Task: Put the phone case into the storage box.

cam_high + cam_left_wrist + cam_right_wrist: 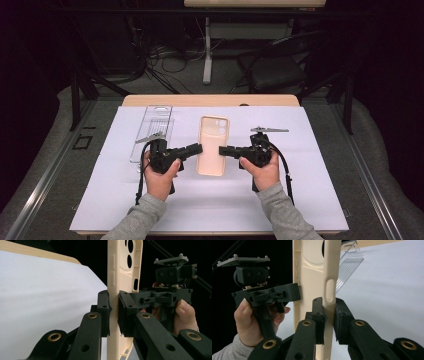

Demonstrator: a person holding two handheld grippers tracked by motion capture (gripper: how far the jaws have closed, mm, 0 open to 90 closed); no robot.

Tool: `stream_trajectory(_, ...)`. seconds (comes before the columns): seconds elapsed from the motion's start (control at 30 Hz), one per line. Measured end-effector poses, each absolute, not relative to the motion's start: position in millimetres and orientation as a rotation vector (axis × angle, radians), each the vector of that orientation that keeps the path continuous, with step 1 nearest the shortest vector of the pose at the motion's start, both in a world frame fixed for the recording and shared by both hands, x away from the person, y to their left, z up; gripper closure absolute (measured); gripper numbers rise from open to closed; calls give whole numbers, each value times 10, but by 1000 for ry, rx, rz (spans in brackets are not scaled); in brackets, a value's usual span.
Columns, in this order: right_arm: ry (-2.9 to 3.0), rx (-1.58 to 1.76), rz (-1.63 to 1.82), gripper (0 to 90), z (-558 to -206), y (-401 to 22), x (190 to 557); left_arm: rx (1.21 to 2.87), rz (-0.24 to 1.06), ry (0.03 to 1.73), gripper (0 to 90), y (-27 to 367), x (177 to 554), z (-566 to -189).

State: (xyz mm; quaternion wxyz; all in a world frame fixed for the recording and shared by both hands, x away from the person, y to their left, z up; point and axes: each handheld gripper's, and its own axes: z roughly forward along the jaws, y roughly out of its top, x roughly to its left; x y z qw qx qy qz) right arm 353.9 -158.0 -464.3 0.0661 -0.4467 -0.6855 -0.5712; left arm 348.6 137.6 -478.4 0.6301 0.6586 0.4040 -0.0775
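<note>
- Left gripper [198, 148] clamps the beige phone case [213, 145] at nine o'clock; right gripper [223, 149] clamps three o'clock, probably steadying it; clear tray [153, 131] at ten o'clock.

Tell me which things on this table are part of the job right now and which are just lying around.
In use: the cream phone case, pinched on one edge by the left tool and on the other by the right tool.

Lying about: the clear plastic package.
</note>
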Motion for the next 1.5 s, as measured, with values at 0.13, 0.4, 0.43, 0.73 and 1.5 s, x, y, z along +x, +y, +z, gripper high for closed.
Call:
stream_trajectory(0.13, -2064, -1346, -1723, 808, -4645, -1582, 3539, 1502, -183, 928, 811, 1378, 3491, -4789)
stream_trajectory(0.4, -2061, -1345, -1731, 810, -4646, -1582, 3532, 1503, -181, 927, 808, 1378, 3494, -4795)
stream_trajectory(0.43, -2063, -1345, -1734, 810, -4648, -1581, 3533, 1503, -180, 928, 808, 1377, 3495, -4797)
stream_trajectory(0.73, -2055, -1353, -1731, 811, -4650, -1581, 3527, 1502, -183, 931, 806, 1377, 3500, -4800)
stream_trajectory(1.5, -2081, -1398, -1749, 811, -4665, -1662, 3544, 1506, -165, 937, 687, 1418, 3529, -4794)
